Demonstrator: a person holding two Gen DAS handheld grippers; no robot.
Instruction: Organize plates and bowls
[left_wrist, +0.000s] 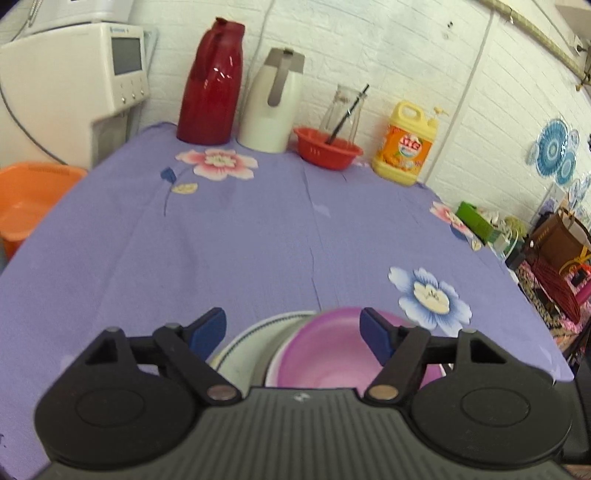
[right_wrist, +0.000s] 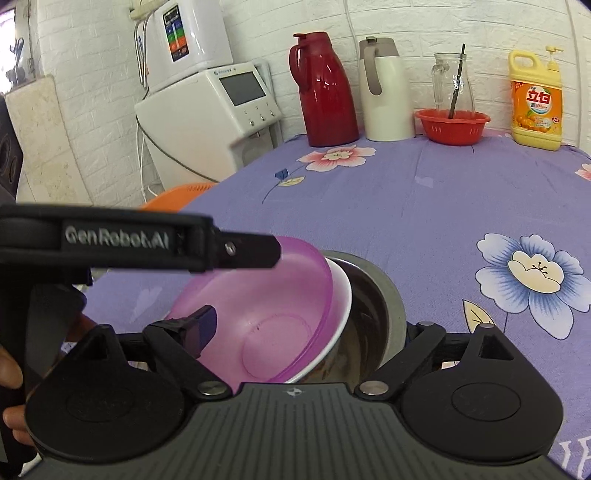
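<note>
At the near edge of the purple flowered cloth (left_wrist: 258, 229) sits a nested stack: a pink bowl (left_wrist: 328, 350) tilted inside a white bowl (right_wrist: 341, 306), both inside a steel bowl (right_wrist: 376, 291). A white plate (left_wrist: 243, 347) with a dark rim line lies under or just beside the stack on its left; I cannot tell which.

The left gripper (left_wrist: 293, 334) hangs over the stack with its blue pads wide apart, gripping nothing; one pad is above the plate, the other above the pink bowl.

The right gripper (right_wrist: 303, 328) is spread wide around the stack. Its left pad (right_wrist: 201, 326) is inside the pink bowl, and its right finger is hidden behind the steel bowl, so I cannot tell whether it has a grip.

Along the back wall stand a red flask (left_wrist: 210, 81), a white flask (left_wrist: 271, 99), a glass jug (left_wrist: 341, 107), a red basket (left_wrist: 327, 147) and a yellow bottle (left_wrist: 406, 144).
</note>
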